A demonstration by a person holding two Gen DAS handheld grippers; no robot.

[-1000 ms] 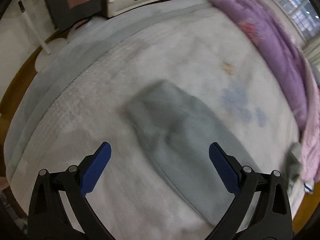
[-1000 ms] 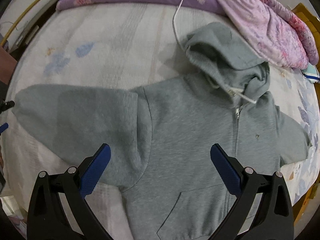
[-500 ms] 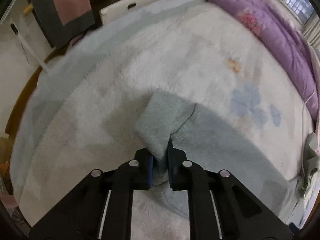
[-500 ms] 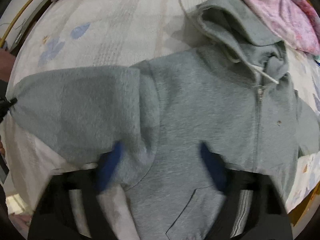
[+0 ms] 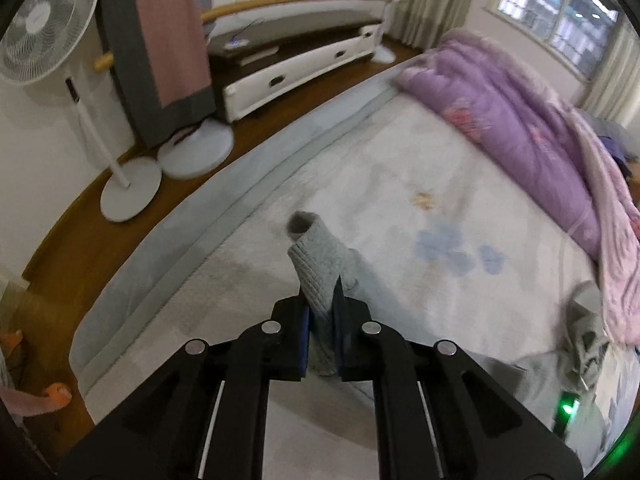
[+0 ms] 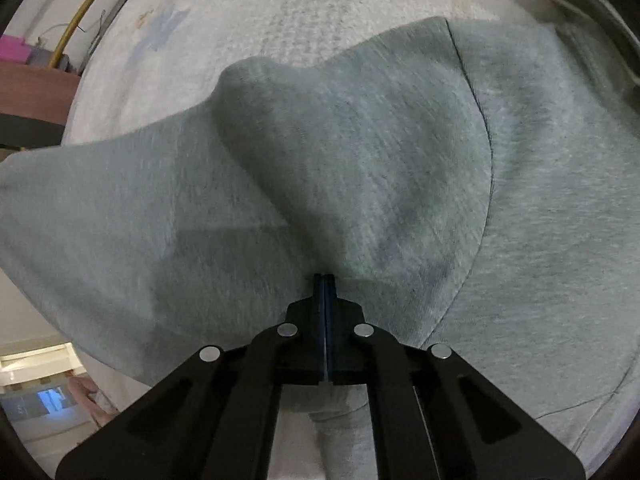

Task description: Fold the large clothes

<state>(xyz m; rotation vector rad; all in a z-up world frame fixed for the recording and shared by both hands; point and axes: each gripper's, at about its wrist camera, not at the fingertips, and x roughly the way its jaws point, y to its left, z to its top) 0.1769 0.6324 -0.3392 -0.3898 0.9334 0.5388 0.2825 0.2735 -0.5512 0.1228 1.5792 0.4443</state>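
Observation:
A grey zip hoodie [image 6: 540, 200] lies spread on the white bed [image 5: 380, 184]. My left gripper [image 5: 320, 300] is shut on the hoodie's ribbed sleeve cuff [image 5: 314, 252] and holds it up off the bed, with the cuff's opening pointing away. In the right wrist view the sleeve [image 6: 120, 208] runs off to the left. My right gripper [image 6: 324, 278] points down at the sleeve near the armhole seam. Its jaws are closing, nearly pad against pad, on a pinch of the grey fabric, and folds run into the tips. The hood [image 5: 584, 328] shows at the far right.
A purple quilt [image 5: 500, 96] is heaped along the bed's far right side. Beyond the bed's left edge is wooden floor with two standing fans [image 5: 48, 28], a hanging pink and grey cloth [image 5: 168, 40] and a low white cabinet [image 5: 300, 68].
Both grippers went from wide open to shut. The left closed on the cuff and rose with it. The right came down onto the sleeve near the armhole and pinched it.

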